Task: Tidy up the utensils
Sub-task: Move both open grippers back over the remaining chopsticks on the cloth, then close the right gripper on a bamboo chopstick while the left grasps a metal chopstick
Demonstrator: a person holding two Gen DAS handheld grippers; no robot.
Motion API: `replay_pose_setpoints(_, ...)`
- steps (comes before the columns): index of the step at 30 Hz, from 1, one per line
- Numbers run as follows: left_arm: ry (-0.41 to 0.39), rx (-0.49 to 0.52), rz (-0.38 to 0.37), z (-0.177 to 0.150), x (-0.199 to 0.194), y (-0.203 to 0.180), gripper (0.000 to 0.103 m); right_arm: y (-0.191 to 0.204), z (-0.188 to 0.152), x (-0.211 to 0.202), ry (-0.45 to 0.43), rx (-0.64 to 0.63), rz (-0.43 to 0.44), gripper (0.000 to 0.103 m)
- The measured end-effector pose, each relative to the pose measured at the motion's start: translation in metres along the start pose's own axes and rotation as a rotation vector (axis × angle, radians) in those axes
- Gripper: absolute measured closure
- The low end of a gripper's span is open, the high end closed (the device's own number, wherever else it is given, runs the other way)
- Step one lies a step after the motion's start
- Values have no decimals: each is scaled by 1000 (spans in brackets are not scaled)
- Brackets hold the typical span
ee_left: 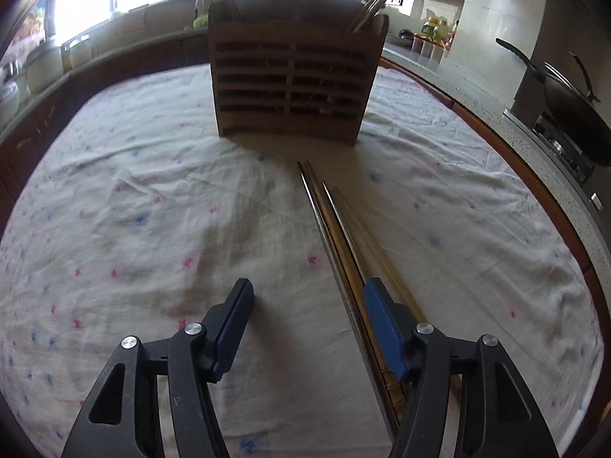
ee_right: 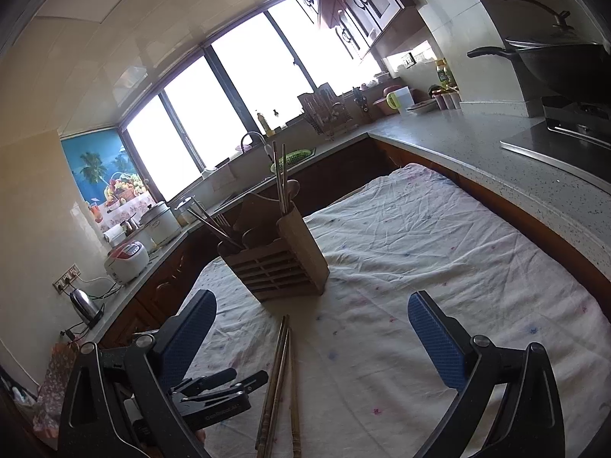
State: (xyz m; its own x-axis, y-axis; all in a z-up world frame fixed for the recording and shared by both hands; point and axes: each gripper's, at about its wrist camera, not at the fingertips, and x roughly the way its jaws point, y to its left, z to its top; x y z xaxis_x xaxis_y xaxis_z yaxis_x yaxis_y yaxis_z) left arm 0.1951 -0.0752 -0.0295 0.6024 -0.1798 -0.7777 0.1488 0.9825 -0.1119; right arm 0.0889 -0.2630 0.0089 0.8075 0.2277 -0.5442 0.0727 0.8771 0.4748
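Chopsticks [ee_left: 343,244] lie bunched on the cloth [ee_left: 133,210], in front of the wooden holder [ee_left: 290,80], tips toward it, well apart from it. Mixed lot: metal ones plus wooden or bamboo ones; exact count unclear where they overlap.

Holder stands upright on the cloth, slatted front. A few metal chopsticks already stick out of its right compartment, more utensils out of the left.

Left tool [ee_left: 309,305]: jaws apart, nothing clamped. Right finger sits over the chopsticks near their thick ends; left finger over bare cloth. Whether the pad touches them can't be told.

Right tool [ee_right: 311,343]: jaws wide apart, empty, above the cloth behind the chopsticks.

Bench is covered with a wrinkled white cloth with small pink and blue marks. Kitchen around it: speckled counter [ee_right: 458,145], wok [ee_left: 573,114] on a stove at right, bright window [ee_right: 229,87] washing out the far side.

Right wrist view only: left tool seen from outside low on the left next to the chopsticks, rice cooker [ee_right: 128,259], kettle [ee_right: 84,303], upper cabinets, sink tap. Left wrist view only: the holder's front straight on.

Chopstick thick ends are cut off by the frame bottom in both views, and partly hidden by the finger in the left wrist view. Holder contents are dark against the window.
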Motion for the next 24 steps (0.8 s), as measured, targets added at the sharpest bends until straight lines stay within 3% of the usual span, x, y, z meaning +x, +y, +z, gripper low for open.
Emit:
replay_pose_setpoints(4,11,9,21,2,1,4,46,2,-3,3,14,-7,2,2)
replay_pose_setpoints(6,25,37,69,-5,1,12,62,3,-6,6,24,-11,5,2)
replay_pose_setpoints(8,23,65,89,-16,-5,18,62,5,-8,10,39,-15,12,2)
replay_pose_setpoints(15,29,-83,-24,-32,-42,60,64,11,-26,37,134,-49,22,7)
replay_pose_setpoints(16,23,-100,-30,-32,-46,66,64,13,-30,47,169,-68,19,13)
replay_pose_setpoints(18,4,-121,-31,-32,-54,73,64,19,-42,69,254,-115,3,33)
replay_pose_setpoints(21,-20,-151,-27,-33,-63,83,64,29,-61,105,392,-176,7,47)
replay_pose_setpoints(24,-14,-170,-33,-35,-61,90,64,43,-77,132,466,-265,-17,63)
